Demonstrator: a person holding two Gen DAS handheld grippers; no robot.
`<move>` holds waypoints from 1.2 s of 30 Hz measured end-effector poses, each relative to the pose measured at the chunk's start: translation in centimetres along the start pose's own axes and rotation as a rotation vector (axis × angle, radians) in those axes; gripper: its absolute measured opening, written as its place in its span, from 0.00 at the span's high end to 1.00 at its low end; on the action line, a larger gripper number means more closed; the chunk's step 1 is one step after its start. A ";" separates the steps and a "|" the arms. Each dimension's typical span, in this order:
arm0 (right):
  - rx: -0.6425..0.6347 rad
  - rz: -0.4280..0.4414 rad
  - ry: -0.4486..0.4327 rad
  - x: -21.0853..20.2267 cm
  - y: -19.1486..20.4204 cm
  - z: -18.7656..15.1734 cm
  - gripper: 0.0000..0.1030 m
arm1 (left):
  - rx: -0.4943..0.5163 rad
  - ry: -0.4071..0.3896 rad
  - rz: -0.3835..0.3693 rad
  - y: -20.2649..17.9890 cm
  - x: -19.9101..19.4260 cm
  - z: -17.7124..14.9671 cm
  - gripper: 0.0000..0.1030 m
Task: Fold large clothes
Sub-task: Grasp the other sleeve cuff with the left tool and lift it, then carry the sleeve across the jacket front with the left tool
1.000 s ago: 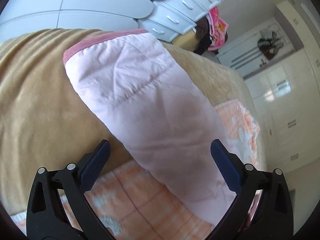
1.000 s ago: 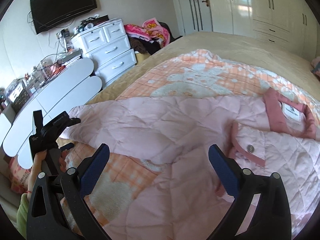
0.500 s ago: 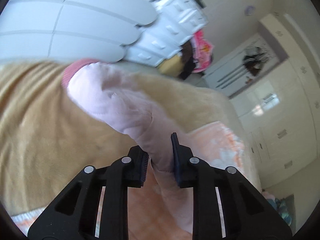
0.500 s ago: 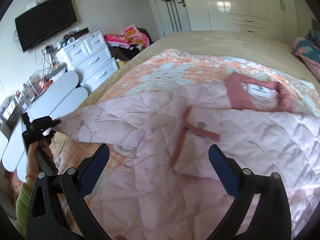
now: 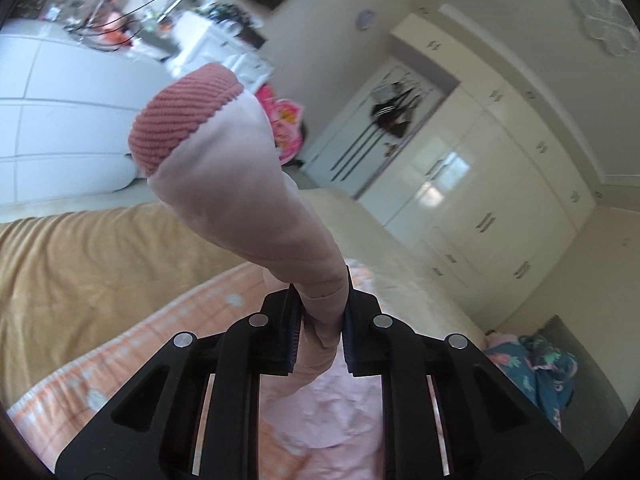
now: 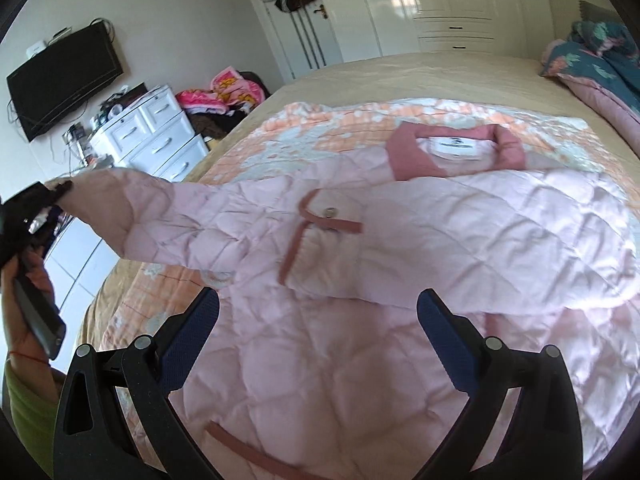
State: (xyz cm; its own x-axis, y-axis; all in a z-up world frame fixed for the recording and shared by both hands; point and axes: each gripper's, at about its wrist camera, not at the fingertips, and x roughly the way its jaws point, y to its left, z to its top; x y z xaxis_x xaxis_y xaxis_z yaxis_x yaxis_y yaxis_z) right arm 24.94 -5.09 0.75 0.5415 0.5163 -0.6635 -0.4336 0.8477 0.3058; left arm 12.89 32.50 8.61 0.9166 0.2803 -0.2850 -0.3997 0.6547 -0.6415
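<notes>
Pinching pink sleeve (image 5: 256,208), left gripper (image 5: 320,320), wardrobe (image 5: 480,184) beyond

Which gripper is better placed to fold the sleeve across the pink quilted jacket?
Left gripper: shut on the pink quilted jacket's sleeve, lifted off the bed. Right gripper hangs open, empty.

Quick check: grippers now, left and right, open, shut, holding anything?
Left gripper: shut on the sleeve of the pink jacket, lifted off the bed.
Right gripper: open, empty, above the jacket.
</notes>
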 end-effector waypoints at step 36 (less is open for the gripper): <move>0.199 -0.143 -0.112 -7.7 -11.2 -1.9 0.04 | 0.321 0.190 -0.446 -16.3 -0.8 -10.1 0.91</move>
State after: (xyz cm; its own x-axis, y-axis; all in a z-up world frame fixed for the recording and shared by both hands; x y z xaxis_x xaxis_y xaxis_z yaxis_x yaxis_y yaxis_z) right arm 24.28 -18.80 1.11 0.6680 0.3901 -0.6337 -0.2027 0.9147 0.3495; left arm 18.63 14.53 12.03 0.9669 -0.1824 -0.1786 0.0735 0.8689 -0.4896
